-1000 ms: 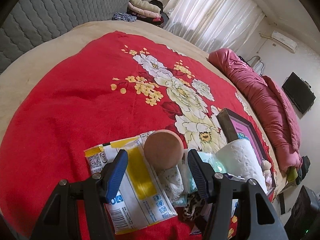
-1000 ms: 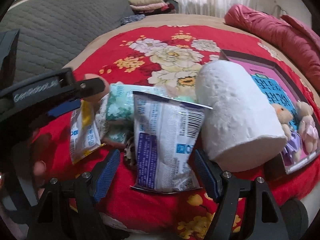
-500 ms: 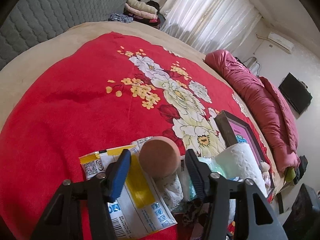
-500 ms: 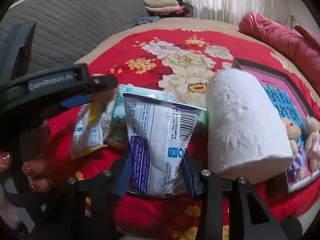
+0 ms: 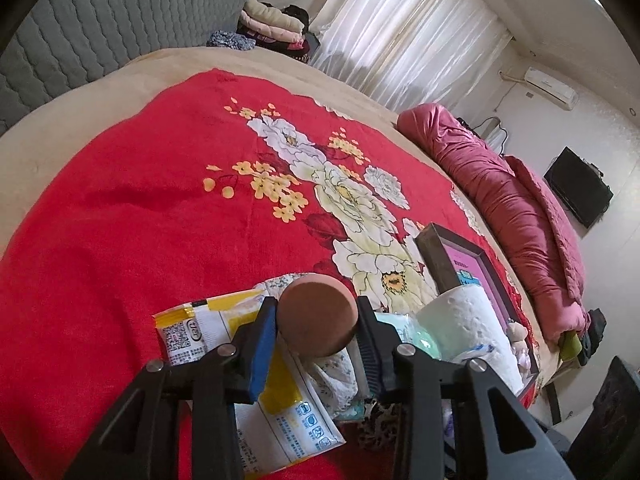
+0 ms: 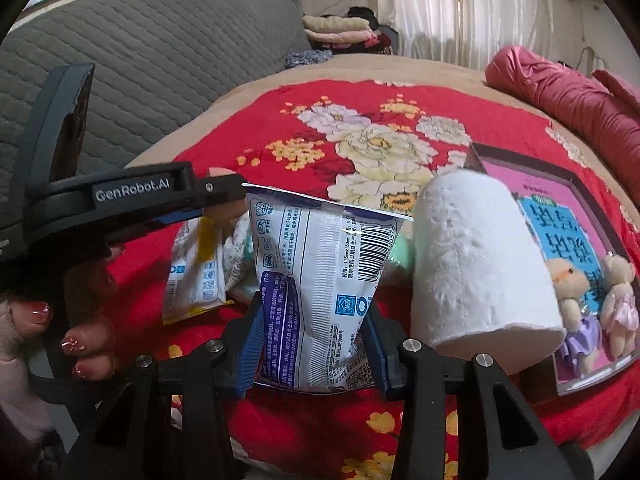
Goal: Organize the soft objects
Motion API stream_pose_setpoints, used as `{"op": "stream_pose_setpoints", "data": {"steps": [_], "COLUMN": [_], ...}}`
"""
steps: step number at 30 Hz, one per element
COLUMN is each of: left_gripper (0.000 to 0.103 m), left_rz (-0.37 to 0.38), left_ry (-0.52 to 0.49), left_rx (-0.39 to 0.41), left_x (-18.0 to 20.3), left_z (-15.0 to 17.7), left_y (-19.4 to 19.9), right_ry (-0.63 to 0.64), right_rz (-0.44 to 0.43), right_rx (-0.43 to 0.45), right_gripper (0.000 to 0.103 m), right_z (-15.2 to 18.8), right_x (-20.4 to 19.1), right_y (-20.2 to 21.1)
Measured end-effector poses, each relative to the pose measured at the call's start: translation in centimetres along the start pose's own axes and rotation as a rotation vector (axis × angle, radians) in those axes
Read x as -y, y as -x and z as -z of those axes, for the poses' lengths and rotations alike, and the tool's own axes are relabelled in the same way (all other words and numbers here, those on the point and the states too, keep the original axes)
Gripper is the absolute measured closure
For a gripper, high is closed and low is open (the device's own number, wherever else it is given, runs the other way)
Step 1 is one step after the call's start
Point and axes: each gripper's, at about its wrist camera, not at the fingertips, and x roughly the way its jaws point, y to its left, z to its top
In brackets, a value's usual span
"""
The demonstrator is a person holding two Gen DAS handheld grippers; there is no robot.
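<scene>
A brown round sponge point(image 5: 318, 320) sits between the blue pads of my left gripper point(image 5: 316, 308). The jaws are closing and both pads touch its sides. It rests above a yellow-and-white packet point(image 5: 208, 328) and a floral cloth point(image 5: 336, 372). My right gripper point(image 6: 316, 320) is shut on a white-and-blue wipes packet point(image 6: 320, 272), which stands tipped up off the red floral blanket point(image 6: 360, 148). A white paper roll point(image 6: 480, 256) lies right of that packet. The left gripper point(image 6: 224, 196) reaches in from the left in the right wrist view, mostly hiding the sponge there.
A dark-framed pink picture box point(image 6: 560, 220) with two small teddy bears point(image 6: 572, 292) lies at the right. A rolled pink quilt point(image 5: 520, 208) runs along the far bed edge. A grey quilted headboard point(image 6: 160, 64) stands on the left, folded clothes point(image 5: 272, 24) behind. A hand with painted nails point(image 6: 84, 340) holds the left gripper.
The left jaws have closed in onto the brown sponge. The right jaws have shut on the wipes packet, which now stands more upright.
</scene>
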Motion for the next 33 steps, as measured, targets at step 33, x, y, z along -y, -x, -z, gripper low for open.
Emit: {"op": "stream_pose_setpoints", "data": {"steps": [33], "left_gripper": [0.065], "left_rz": [-0.077], "left_ry": [-0.144], "left_rx": [0.057], "left_x": [6.0], "left_z": [3.0], "left_y": [5.3], "right_ry": [-0.030], "right_rz": [-0.019], "right_rx": [0.127], "right_gripper": [0.056], "right_z": [0.0], "right_x": [2.4], "right_y": [5.3]}}
